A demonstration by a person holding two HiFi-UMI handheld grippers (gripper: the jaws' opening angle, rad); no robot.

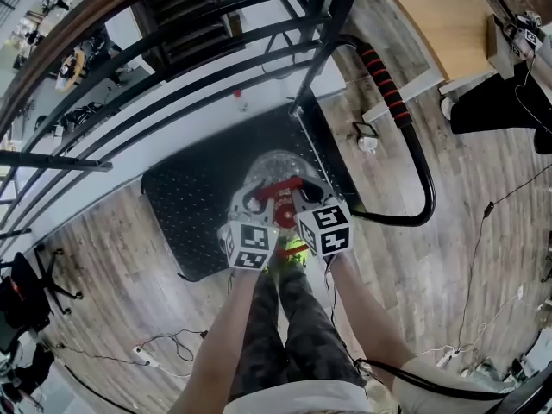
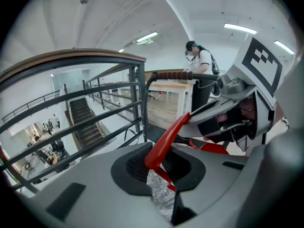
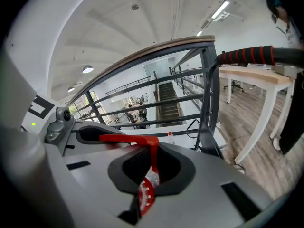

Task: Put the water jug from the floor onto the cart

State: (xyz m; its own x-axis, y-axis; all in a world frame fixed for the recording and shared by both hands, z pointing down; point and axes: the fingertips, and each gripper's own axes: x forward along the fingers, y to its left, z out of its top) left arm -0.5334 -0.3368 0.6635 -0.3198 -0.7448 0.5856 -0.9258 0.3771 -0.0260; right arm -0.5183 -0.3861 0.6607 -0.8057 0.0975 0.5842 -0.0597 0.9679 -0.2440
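over cart (image 1: 185, 218), both tongs (image 1: 257, 205) (image 1: 302, 200) clamp jug handle (image 1: 278, 190).

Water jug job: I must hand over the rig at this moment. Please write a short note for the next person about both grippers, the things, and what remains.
Left gripper: tongs shut on the red handle of the water jug.
Right gripper: tongs shut on the same handle.
Jug: over the black deck of the cart, near the side with the push bar. The head view does not show whether it rests on the deck.
Done: jug gripped and over the cart.
Left: make sure that it stands firmly on the deck, then open both tongs and draw them away.
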